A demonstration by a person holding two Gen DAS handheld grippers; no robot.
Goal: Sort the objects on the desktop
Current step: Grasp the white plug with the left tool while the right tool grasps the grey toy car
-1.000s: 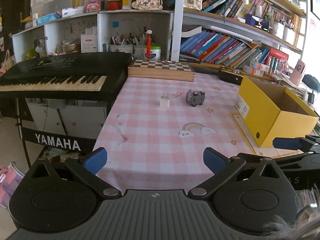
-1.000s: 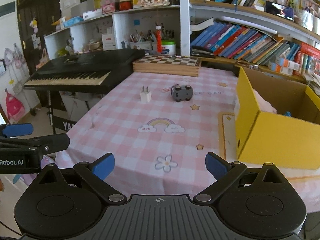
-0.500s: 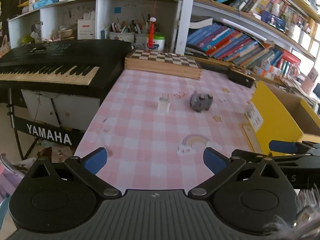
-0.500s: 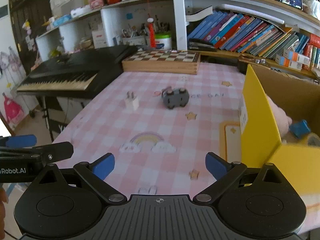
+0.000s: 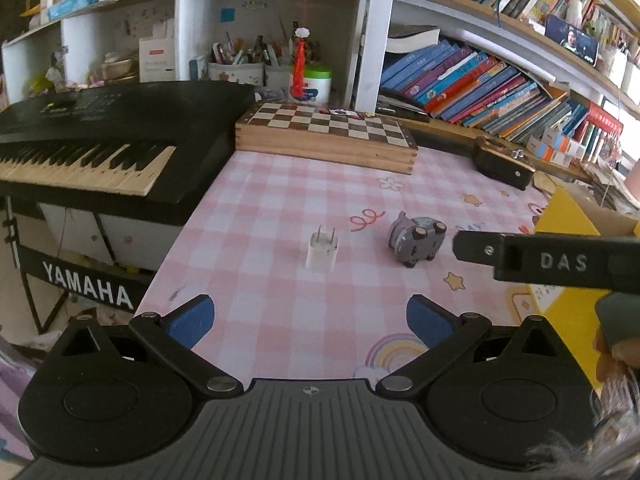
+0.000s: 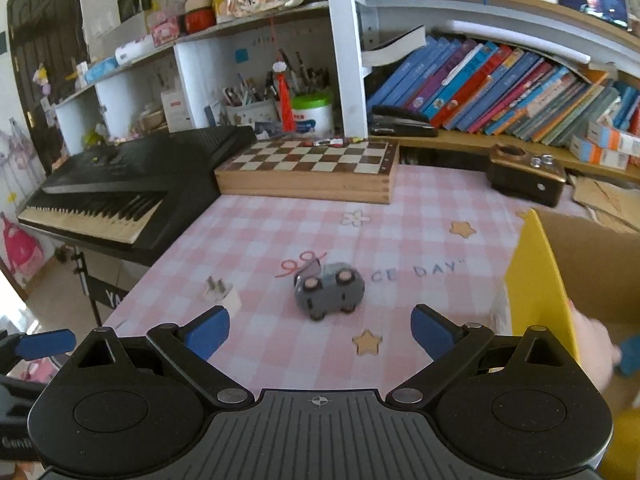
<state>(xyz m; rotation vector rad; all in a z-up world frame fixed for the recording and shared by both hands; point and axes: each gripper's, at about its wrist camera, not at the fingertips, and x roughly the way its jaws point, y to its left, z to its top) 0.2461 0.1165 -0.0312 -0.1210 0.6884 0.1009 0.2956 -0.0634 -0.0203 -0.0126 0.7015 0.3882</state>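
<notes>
1. Holding both grippers above the near edge of the table (image 5: 280, 216), you have the left gripper (image 5: 310, 320) spread wide with nothing between its blue pads.
2. Your right gripper (image 6: 320, 326) is also wide open and empty, hovering just short of the toy car (image 6: 329, 290).
3. Toy car: grey, lying on its side with wheels facing the near edge, about mid-table, on the pink checked cloth (image 6: 420, 240). Also seen in the left view (image 5: 416, 238).
4. White plug (image 5: 322, 251) stands upright, prongs up, just beside the toy car on its left-edge side, not touching it. In the right view (image 6: 224, 294) it sits just ahead of your left pad, blurred.
5. Yellow box (image 6: 536, 284) sits at the right edge of the table, open on top; a blue thing and something pale pink show inside, too blurred to name.
6. Chessboard box (image 5: 326, 136) lies along the far edge of the table.
7. Black keyboard (image 5: 104, 136) butts against the left edge, on its own stand.
8. Dark wooden case (image 6: 524, 178) sits near the far right corner.
9. In the left view, a finger of your right gripper (image 5: 548, 262) crosses in from the right edge, level with the toy car, just beside it.
</notes>
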